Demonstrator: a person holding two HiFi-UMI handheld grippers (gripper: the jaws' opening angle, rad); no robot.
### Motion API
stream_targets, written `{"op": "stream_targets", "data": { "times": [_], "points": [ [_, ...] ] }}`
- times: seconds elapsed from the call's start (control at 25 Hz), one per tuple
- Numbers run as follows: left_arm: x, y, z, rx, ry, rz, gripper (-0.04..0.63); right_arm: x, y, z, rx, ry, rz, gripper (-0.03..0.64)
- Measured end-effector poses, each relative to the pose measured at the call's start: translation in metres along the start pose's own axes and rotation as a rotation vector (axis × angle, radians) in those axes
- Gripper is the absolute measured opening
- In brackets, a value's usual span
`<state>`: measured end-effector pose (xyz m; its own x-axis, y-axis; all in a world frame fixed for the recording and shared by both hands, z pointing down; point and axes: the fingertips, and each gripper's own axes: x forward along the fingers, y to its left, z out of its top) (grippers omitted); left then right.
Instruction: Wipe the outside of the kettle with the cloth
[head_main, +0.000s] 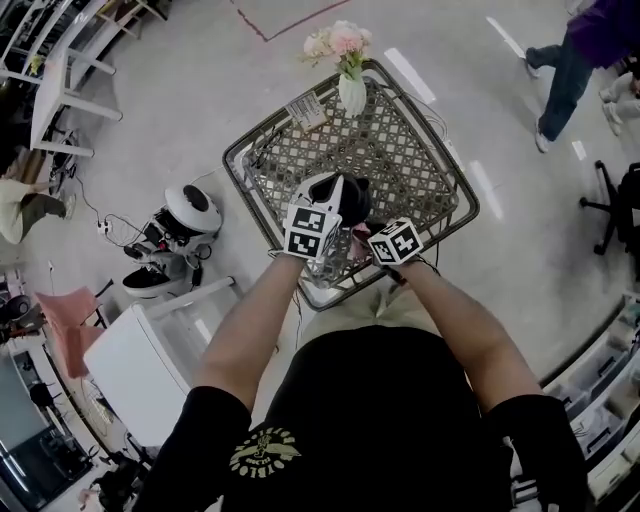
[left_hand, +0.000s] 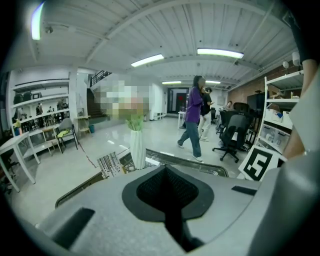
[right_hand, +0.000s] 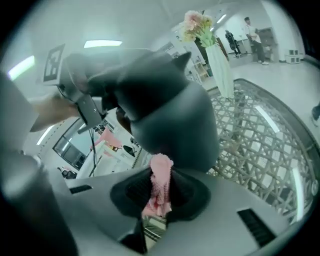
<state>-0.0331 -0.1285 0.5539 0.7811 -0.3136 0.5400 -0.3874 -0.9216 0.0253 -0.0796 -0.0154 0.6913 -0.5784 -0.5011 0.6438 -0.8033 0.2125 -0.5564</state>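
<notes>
**As cloth meets kettle, right tool clamps tight**

While I lean over the lattice worktop (head_main: 408, 165), both my tools sit close together at its near edge. My right tool (right_hand: 161, 172) has its jaws closed on the pink cloth (right_hand: 161, 189). The cloth bunches up between the pads, and its top presses against the lower side of the dark grey kettle (right_hand: 172, 117). The kettle fills the right gripper view just ahead of the jaws, spout pointing up and away towards the far side of the worktop.

My left tool (left_hand: 166, 172) has its jaws together with nothing showing between them. It looks level across the room, over the worktop's rim. From the head view it sits just beside the kettle, possibly touching it, though I can't be sure from that angle.

At the far edge of the worktop stands a white vase (head_main: 351, 95) holding pink flowers (head_main: 338, 42), with a striped card (head_main: 306, 111) beside it. Well beyond, a person in a purple top (left_hand: 194, 117) is walking across the floor.
</notes>
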Motion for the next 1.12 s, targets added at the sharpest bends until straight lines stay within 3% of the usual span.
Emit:
{"op": "stream_targets", "data": {
  "times": [0.24, 0.4, 0.52, 0.72, 1.12],
  "points": [
    [0.003, -0.003, -0.001, 0.044, 0.051, -0.041, 0.009, -0.022, 0.031, 0.023, 0.044, 0.012, 0.103, 0.054],
    [0.004, -0.021, 0.009, 0.145, 0.060, -0.149, 0.009, -0.028, 0.047, 0.041, 0.119, -0.026, 0.176, 0.054],
    [0.004, -0.032, 0.006, 0.224, 0.056, -0.196, 0.009, -0.023, 0.045, 0.037, 0.147, 0.010, 0.179, 0.054],
    [0.005, -0.026, 0.005, 0.168, 0.052, -0.225, 0.009, -0.006, 0.039, 0.025, 0.191, 0.043, 0.165, 0.054],
    [0.005, -0.027, 0.002, 0.186, 0.060, -0.251, 0.009, 0.038, 0.014, -0.008, 0.201, 0.104, 0.091, 0.054]
  ]
}}
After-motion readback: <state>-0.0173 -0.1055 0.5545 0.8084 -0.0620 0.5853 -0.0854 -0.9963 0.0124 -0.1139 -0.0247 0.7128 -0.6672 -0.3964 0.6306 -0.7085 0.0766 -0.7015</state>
